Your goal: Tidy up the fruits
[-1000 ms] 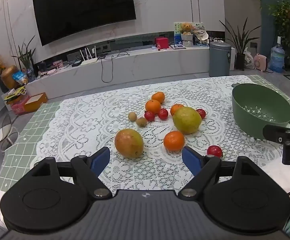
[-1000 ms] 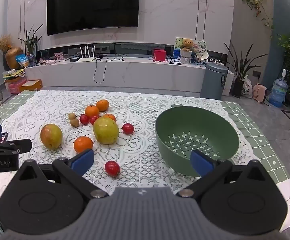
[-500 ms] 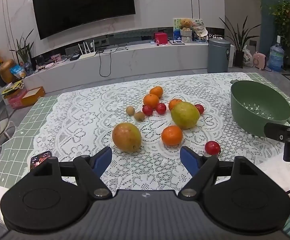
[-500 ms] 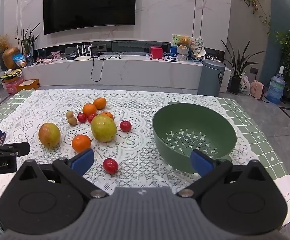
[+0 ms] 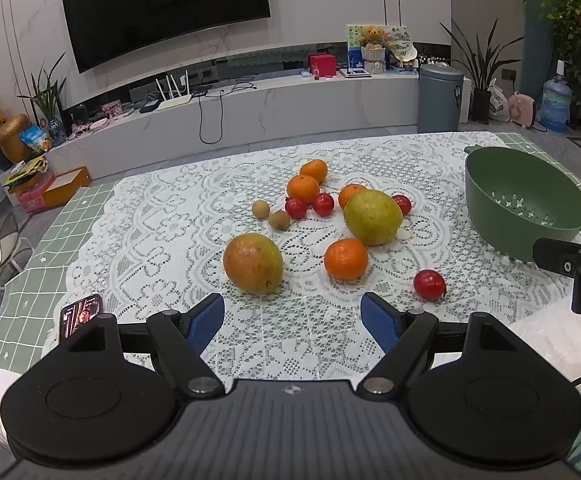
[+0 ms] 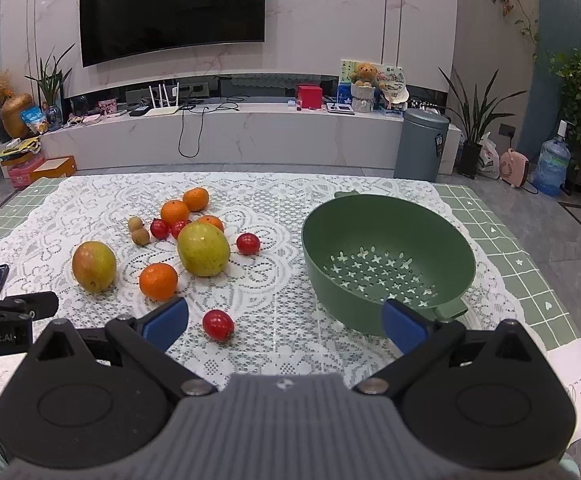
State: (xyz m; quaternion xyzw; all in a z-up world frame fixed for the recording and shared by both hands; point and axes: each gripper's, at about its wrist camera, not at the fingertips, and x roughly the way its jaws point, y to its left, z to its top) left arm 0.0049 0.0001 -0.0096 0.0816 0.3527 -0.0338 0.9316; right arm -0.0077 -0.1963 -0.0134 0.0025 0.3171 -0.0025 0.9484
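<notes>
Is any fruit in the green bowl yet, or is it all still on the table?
Nothing is done yet: the green bowl is empty. Nothing is in hand either; the left gripper and right gripper are both open. All the fruit is left on the lace cloth, including the mango and the nearest red fruit.

Above the lace-covered surface point(image 5: 138, 240) the left gripper point(image 5: 292, 322) hangs with jaws spread wide and empty, a mango point(image 5: 252, 263), an orange point(image 5: 346, 259) and a cherry tomato point(image 5: 429, 284) just ahead, green colander point(image 5: 524, 208) at right.
</notes>
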